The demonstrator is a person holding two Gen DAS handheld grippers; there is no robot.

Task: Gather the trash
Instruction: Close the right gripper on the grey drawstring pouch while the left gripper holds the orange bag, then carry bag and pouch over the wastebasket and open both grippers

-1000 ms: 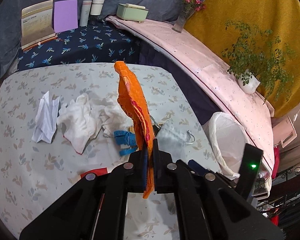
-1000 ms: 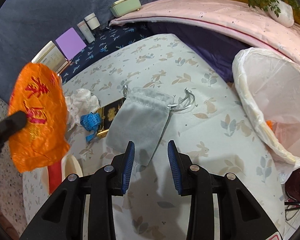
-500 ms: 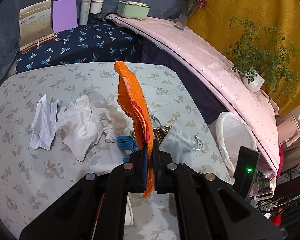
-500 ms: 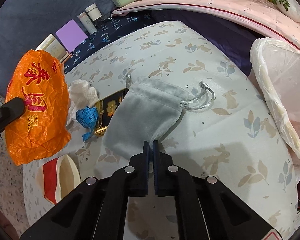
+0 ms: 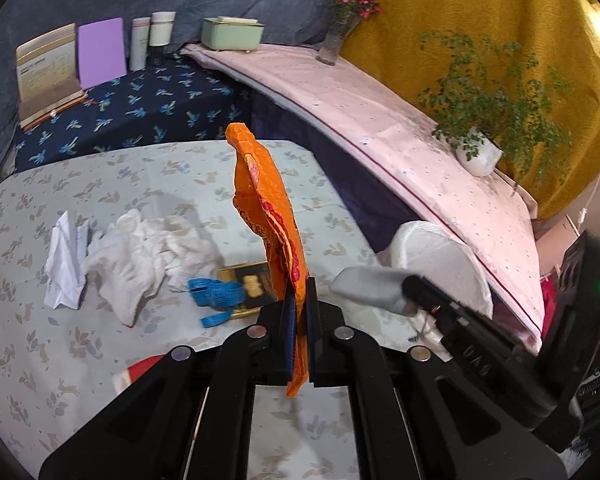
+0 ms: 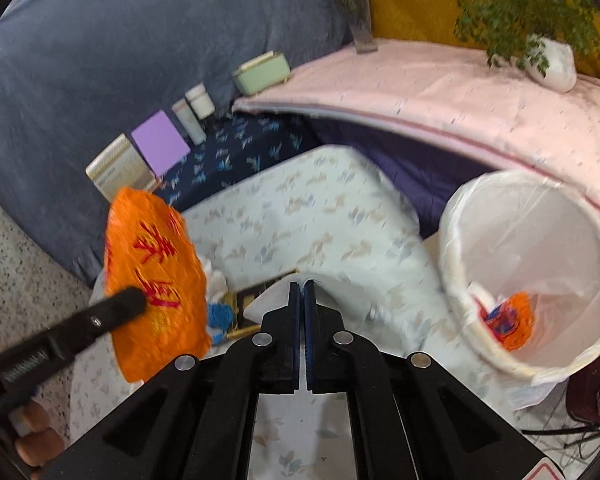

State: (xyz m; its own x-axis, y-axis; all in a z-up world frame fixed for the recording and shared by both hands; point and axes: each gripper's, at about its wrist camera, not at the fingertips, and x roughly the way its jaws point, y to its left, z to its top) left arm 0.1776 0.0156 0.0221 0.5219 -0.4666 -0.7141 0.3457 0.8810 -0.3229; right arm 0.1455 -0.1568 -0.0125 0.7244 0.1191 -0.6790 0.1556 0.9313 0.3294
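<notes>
From the left wrist, the left gripper [image 5: 298, 312] has its fingers clamped on an orange wrapper [image 5: 266, 208], held upright above the counter [image 5: 40, 352] so it clears the crumpled white tissues [image 5: 140, 256] there, with the lined bin [image 5: 440, 248] off to the right. From the right wrist, the right gripper [image 6: 302, 300] pinches the grey pouch [image 6: 278, 294] tight, lifted left of the lined bin [image 6: 540, 272], likely for dropping in.
</notes>
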